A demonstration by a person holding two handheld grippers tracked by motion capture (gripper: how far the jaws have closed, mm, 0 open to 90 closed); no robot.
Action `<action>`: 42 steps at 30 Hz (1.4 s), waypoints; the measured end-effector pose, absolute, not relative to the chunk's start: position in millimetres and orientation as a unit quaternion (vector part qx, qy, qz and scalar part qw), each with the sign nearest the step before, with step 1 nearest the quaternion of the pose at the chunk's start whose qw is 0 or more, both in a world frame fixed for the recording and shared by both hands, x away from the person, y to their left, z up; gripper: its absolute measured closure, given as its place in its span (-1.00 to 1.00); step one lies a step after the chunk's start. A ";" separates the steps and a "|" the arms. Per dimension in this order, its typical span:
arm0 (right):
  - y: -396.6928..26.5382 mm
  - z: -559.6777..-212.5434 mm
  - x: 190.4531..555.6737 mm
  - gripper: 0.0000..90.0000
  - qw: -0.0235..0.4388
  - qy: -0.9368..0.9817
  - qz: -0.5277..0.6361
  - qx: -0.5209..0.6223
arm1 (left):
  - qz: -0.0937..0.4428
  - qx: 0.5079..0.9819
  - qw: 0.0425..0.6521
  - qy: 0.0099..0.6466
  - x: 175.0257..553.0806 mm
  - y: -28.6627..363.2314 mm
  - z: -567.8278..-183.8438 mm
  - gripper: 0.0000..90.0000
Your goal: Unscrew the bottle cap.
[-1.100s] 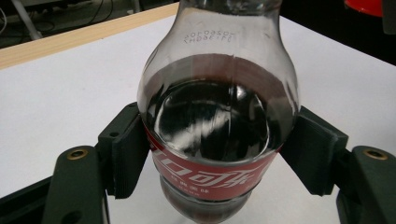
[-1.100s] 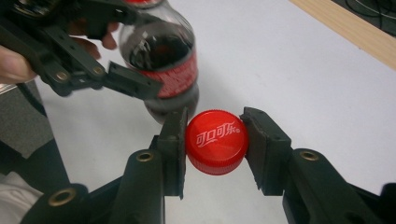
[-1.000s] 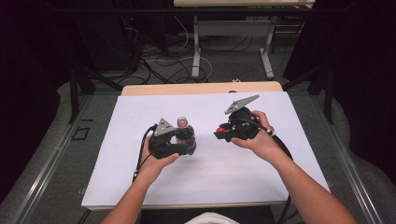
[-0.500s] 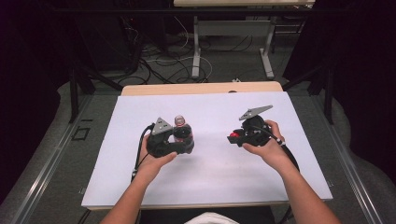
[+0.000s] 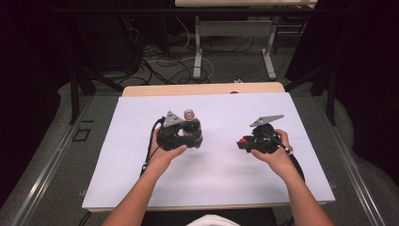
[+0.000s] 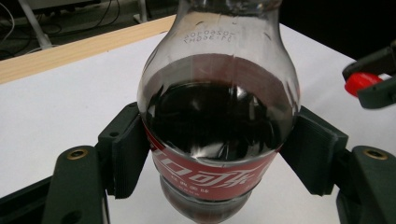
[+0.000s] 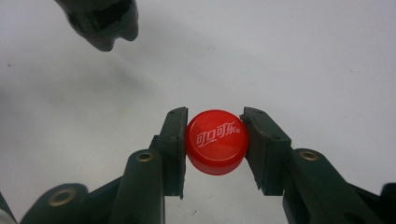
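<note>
- Left gripper, high view: clamped on the cola bottle, which stands upright on the white table left of centre. Right gripper sits well apart to the right, red cap at its tip. Bottle neck looks open.
- Left gripper view: both pads press the bottle at the red label, below the shoulder. Probably a steadying grip so the bottle can't turn or tip. Dark liquid fills it to about the shoulder.
- Right gripper view: jaws pinch the cap by its ribbed sides, logo facing the camera, above bare table. Side grip suits twisting; cap is off and held clear.
</note>
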State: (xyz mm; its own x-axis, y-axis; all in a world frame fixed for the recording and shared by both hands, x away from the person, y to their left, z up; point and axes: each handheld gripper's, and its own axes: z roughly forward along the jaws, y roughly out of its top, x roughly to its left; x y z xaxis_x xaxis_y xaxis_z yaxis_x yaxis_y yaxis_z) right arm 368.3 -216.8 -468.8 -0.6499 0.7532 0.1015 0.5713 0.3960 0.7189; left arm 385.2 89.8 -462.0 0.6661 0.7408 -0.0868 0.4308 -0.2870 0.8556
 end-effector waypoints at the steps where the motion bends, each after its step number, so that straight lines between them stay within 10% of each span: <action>1: -217.1 -470.0 367.9 0.35 0.123 0.827 0.374 0.402 | 0.166 0.782 0.470 0.374 388.4 86.5 -462.0 -0.34; 42: -222.9 -494.4 370.4 0.35 0.127 0.819 0.364 0.424 | 0.194 0.793 0.431 0.384 458.8 33.6 -516.2 -0.34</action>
